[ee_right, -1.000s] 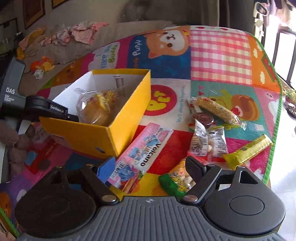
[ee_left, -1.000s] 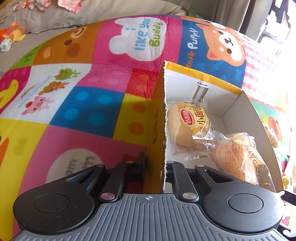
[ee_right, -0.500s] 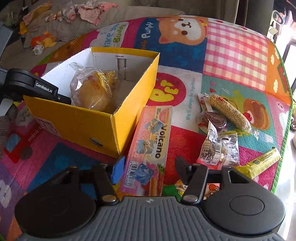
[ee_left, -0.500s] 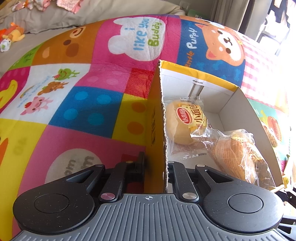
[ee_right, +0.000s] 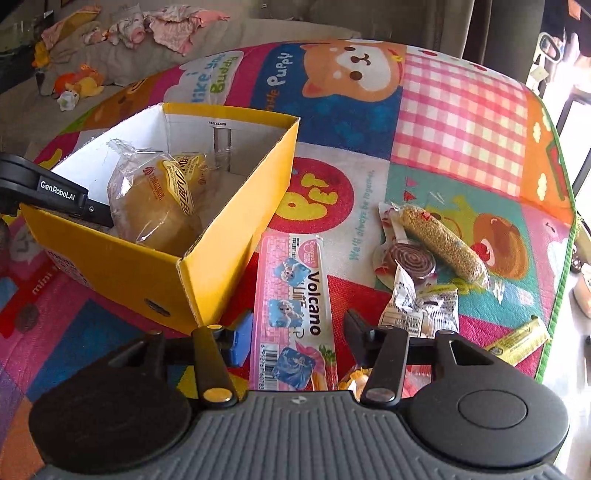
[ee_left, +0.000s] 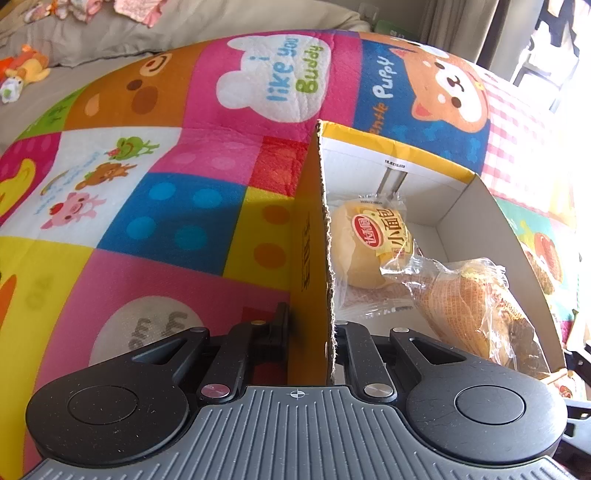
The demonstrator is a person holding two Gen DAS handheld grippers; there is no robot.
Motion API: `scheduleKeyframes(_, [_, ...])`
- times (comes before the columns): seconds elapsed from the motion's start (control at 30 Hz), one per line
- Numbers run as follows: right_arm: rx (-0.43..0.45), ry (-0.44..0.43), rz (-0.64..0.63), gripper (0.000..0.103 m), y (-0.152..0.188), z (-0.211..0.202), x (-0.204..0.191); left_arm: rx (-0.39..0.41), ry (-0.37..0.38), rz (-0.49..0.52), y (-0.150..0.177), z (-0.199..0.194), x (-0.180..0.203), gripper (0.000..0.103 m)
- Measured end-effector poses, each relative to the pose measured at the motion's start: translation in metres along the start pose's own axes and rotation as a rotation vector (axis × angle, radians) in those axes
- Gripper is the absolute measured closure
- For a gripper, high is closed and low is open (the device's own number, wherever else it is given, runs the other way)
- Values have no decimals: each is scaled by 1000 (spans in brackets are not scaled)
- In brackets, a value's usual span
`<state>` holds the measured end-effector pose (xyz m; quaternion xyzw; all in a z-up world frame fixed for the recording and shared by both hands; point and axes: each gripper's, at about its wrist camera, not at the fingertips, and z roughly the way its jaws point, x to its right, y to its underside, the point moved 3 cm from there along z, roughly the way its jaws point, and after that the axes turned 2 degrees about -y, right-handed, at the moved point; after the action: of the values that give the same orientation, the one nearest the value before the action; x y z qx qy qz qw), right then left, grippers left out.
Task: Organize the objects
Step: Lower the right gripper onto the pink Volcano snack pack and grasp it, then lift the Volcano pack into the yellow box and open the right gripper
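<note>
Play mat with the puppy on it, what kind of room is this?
Probably a home living room or playroom: the cartoon play mat covers the floor, soft toys and baby clothes lie on a sofa behind.

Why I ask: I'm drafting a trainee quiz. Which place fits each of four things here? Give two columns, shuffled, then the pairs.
Things:
1. bun packet
2. Volcano packet
3. yellow box wall
4. yellow bar

Places:
A. lying on the mat right beside the box
B. near the mat's green edge
C. clamped by the left gripper
D. inside the box

Pairs: 1-D, 2-A, 3-C, 4-B.
</note>
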<state>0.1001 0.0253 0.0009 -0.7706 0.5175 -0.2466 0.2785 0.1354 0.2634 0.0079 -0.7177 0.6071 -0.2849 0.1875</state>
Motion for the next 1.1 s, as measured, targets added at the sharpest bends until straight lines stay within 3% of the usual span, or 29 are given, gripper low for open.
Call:
scheduleKeyframes(0.07, [-3, -2, -30, 53, -2, 7, -4, -1, 4, -12, -1, 1, -1, 90])
scheduleKeyframes(0.1, [-1, -10, -35, 60, -4, 7, -5, -3, 4, -15, -2, 1, -1, 90])
scheduleKeyframes(0.33, [45, 15, 19, 60, -16, -30, 15, 3, -1, -3, -1, 1, 1, 90])
scheduleKeyframes(0.67, [314, -196, 103, 60, -100, -141, 20, 0, 0, 8, -1, 1, 2, 90])
scheduleKeyframes(0.8, [353, -221, 97, 60, -123, -146, 6, 0, 1, 12, -2, 1, 2, 90])
scheduleKeyframes(1.1, [332, -246, 122, 60, -142, -129, -14, -1, 10, 12, -2, 1, 0, 90])
